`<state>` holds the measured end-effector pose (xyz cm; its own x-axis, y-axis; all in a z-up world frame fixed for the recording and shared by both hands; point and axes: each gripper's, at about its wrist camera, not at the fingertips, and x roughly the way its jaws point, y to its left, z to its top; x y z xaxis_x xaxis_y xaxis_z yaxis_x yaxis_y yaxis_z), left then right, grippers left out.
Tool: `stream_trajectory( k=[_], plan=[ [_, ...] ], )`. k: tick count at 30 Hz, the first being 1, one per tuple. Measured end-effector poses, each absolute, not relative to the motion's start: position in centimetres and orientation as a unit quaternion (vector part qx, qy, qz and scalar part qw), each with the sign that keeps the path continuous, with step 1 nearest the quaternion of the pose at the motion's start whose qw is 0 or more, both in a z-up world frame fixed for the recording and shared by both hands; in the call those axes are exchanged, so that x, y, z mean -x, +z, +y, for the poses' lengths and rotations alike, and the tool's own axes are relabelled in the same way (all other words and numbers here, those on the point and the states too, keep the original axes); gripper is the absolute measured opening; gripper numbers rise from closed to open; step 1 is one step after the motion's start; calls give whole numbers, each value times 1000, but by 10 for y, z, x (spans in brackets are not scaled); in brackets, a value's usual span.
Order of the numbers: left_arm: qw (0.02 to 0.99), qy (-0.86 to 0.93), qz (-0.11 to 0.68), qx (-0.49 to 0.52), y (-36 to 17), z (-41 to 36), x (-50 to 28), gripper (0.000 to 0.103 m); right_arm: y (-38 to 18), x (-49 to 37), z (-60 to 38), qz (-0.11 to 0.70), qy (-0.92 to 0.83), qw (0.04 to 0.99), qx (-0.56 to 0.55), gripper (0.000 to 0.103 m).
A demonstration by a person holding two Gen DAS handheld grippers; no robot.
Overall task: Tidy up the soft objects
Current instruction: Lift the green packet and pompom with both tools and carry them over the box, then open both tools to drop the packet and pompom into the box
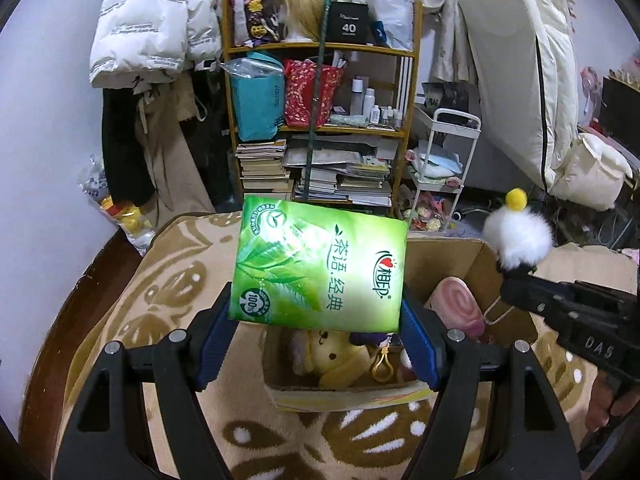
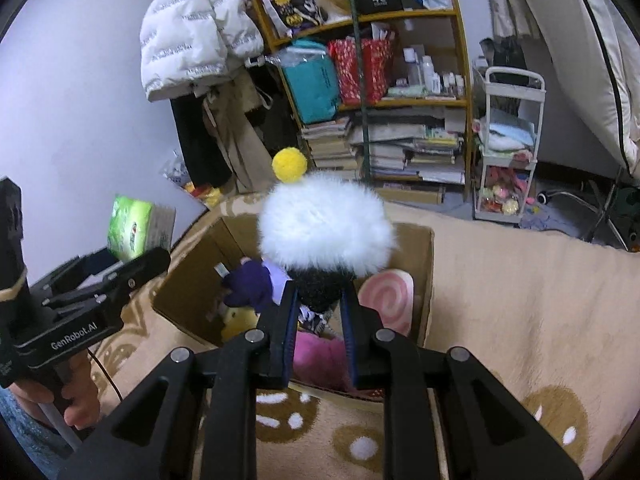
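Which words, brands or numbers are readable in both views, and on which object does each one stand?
"茶语.经典" and "100%": green tissue pack, held in the left gripper.
"40": black box on the top shelf; the small print around it is unreadable.
"DAS": body of the right gripper.
"GenRobot.AI": body of the left gripper, right wrist view.
White puffer jacket print: too small to read.

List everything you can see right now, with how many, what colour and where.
Tissue pack: one, green, between left fingers, above box.
Fluffy toy: one, white with yellow pompom, in right fingers, above box.
Cardboard box: one, brown, on blanket.
Swirl cushion: one, pink, inside box.
Plush bear: one, yellow, inside box.
Blanket: one, beige patterned, underneath.
Bookshelf: one, wooden, behind.
Left gripper: shut on pack.
Right gripper: shut on toy.
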<state>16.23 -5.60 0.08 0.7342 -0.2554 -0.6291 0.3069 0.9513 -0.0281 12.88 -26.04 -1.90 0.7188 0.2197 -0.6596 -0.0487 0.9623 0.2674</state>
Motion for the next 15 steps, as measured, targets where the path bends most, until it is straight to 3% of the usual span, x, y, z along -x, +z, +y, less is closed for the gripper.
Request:
stream_trajectory(
  k=[12,15],
  plan=[
    [920,-136,363,-56,-20,-63,-170,76,-42,-135,-261,399,75,905,-129,25],
    [921,-135,360,-53,-17,-60,-168,86,-39,-133,-259,396,78,906,-127,28]
  ],
)
